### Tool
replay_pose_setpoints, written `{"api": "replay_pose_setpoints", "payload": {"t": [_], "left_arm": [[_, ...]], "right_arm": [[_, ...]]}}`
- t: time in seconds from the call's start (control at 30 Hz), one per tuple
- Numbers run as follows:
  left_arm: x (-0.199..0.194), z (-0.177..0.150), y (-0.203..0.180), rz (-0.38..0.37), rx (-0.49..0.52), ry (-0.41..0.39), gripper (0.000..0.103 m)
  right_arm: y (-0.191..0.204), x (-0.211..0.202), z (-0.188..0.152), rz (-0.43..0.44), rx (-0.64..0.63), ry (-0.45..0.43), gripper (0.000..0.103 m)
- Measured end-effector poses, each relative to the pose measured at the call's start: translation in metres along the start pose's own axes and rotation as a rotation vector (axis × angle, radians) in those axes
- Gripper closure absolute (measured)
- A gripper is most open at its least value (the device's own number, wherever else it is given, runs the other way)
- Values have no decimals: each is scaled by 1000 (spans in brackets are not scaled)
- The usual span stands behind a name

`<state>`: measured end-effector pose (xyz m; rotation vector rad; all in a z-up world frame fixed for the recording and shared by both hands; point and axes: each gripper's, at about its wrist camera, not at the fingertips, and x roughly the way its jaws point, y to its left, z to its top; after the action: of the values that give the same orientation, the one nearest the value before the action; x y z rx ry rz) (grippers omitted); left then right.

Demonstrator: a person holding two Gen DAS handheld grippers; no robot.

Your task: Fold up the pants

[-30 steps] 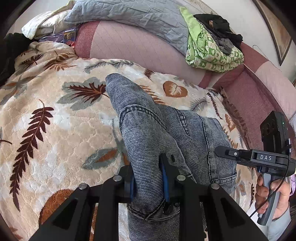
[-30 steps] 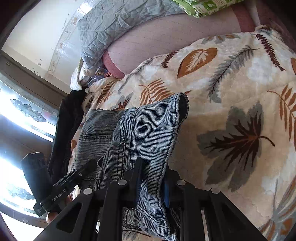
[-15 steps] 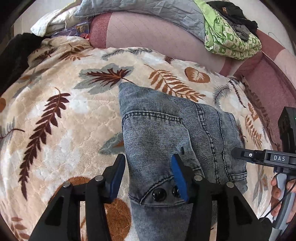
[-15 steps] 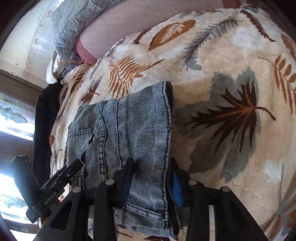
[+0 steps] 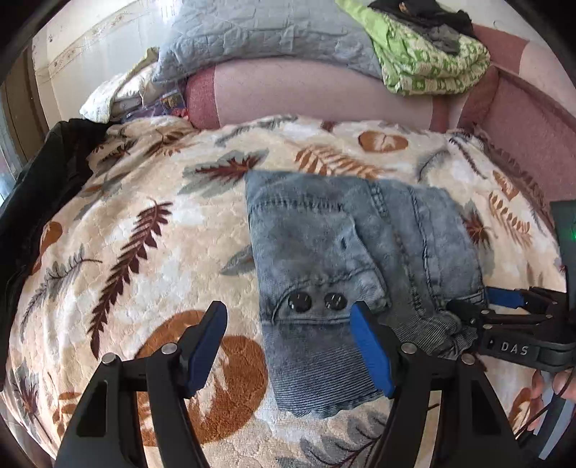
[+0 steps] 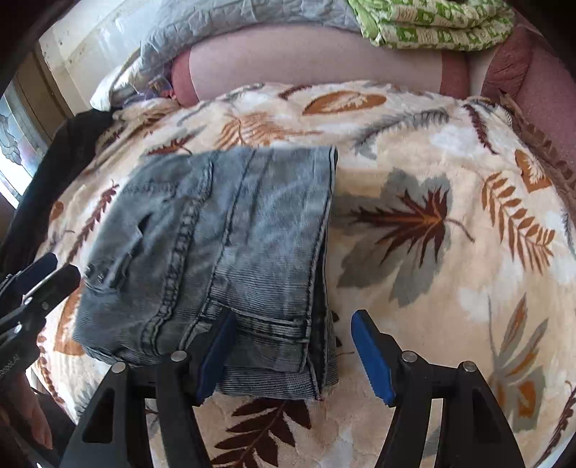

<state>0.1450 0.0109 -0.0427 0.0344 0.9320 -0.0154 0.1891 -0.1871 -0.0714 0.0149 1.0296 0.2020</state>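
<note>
— Where are the jeans (image 5: 345, 259) now?
— They lie folded on the leaf-pattern blanket (image 5: 151, 230) of the bed, near its front edge.
— And the grippers?
— The left gripper (image 5: 288, 345) has just been opening; its jaws stand spread and grip nothing. The right gripper (image 6: 293, 352) has just been opening too, spread over the hem corner, pinching nothing.

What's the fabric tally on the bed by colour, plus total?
Blue denim: 1, the folded jeans.
Cream leaf-print: 1, the blanket beneath them.
Grey quilted: 1, the pillow at the back.
Green patterned: 1, the bundle.
Black: 1, the garment on the blanket's edge.
Total: 5
</note>
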Motion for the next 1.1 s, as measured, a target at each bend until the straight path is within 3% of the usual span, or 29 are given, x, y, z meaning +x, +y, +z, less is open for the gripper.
{"api": "replay_pose_setpoints", "payload": {"t": [0.03, 0.1, 0.2, 0.4, 0.53, 0.6, 0.83, 0.9, 1.1], "left_arm": [[9, -5, -1, 15, 2, 22, 31], [11, -9, 2, 13, -19, -11, 30], [1, -8, 5, 15, -47, -1, 29], [-48, -19, 5, 25, -75, -103, 29], [-74, -37, 3, 16, -120, -157, 24], [-85, -48, 1, 26, -130, -190, 21], [-102, -74, -7, 37, -159, -217, 19], [-106, -78, -8, 45, -179, -217, 19], [-114, -84, -17, 49, -185, -215, 19]], "right_arm": [[-2, 3, -1, 1, 15, -9, 27], [-6, 3, 0, -3, 31, -7, 21], [-12, -9, 0, 13, 42, -8, 21], [-8, -77, -31, 55, 41, -186, 20], [4, -112, -72, 34, -8, -320, 4], [10, -118, -93, 24, -49, -359, 0], [27, -101, -135, -13, -174, -356, 0], [33, -106, -137, -4, -212, -397, 0], [20, -117, -139, 27, -157, -457, 0]]}}
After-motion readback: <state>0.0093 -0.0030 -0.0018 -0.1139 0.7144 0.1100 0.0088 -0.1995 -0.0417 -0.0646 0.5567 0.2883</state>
